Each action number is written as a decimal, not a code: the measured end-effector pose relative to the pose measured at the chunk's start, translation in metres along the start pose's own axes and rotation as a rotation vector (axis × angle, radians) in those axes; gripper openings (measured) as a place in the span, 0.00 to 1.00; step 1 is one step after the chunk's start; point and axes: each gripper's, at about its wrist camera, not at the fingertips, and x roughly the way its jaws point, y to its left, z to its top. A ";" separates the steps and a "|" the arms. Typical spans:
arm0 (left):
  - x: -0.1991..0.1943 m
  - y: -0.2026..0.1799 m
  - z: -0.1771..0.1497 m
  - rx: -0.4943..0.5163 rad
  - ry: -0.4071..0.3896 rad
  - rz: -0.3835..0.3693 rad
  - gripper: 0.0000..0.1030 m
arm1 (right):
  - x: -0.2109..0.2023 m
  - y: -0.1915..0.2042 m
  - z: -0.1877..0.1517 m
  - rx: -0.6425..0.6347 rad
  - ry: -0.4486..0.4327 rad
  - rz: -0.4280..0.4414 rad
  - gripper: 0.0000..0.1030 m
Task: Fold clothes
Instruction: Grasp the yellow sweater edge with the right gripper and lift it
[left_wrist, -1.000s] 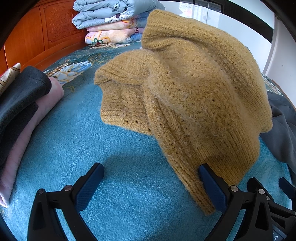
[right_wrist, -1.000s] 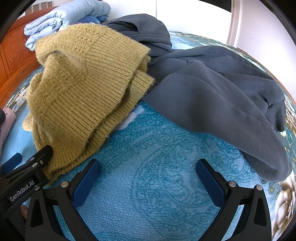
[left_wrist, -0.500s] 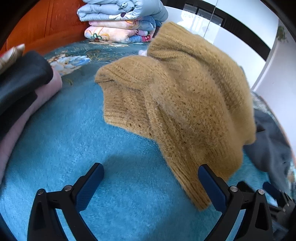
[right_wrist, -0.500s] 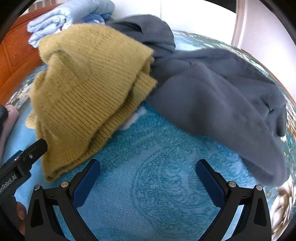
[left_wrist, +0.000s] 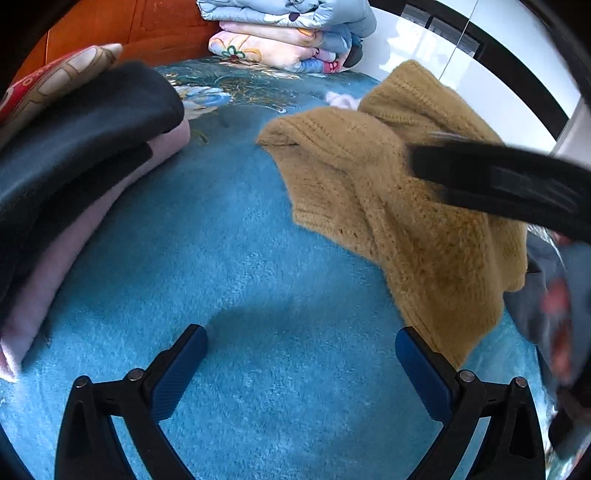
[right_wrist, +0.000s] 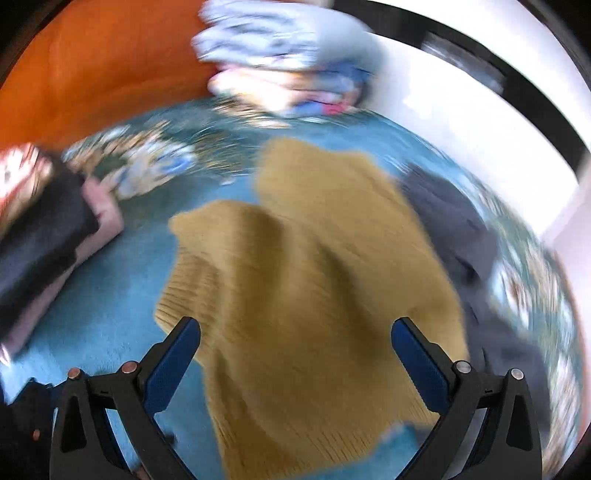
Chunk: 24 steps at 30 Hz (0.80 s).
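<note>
A mustard knitted sweater (left_wrist: 388, 192) lies crumpled on the blue blanket (left_wrist: 240, 258), to the right of my left gripper (left_wrist: 301, 350). The left gripper is open over bare blanket and holds nothing; its right finger is close to the sweater's lower hem. In the blurred right wrist view the sweater (right_wrist: 306, 295) fills the middle. My right gripper (right_wrist: 297, 339) hangs open above it, with the knit showing between the fingers. A blurred black bar of the right-hand tool (left_wrist: 498, 184) crosses over the sweater.
Folded black and pink clothes (left_wrist: 74, 155) are stacked at the left, with a patterned cushion (left_wrist: 55, 74) behind. Folded quilts (left_wrist: 288, 29) sit by the orange wooden headboard (right_wrist: 92, 74). A dark grey hoodie (right_wrist: 454, 240) lies right of the sweater.
My right gripper has swung fast to the left, from the hoodie side to above the sweater. The left gripper has shifted left, so the sweater now sits further right in its view.
</note>
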 end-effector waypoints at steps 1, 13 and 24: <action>-0.002 0.005 0.000 -0.022 -0.004 0.004 1.00 | 0.014 0.013 0.008 -0.049 0.002 -0.006 1.00; -0.010 0.033 0.000 -0.155 -0.038 0.006 1.00 | 0.089 0.034 0.043 -0.058 0.180 -0.225 0.28; -0.006 0.016 -0.003 -0.089 -0.028 -0.056 1.00 | -0.092 -0.058 0.029 0.220 -0.076 -0.388 0.17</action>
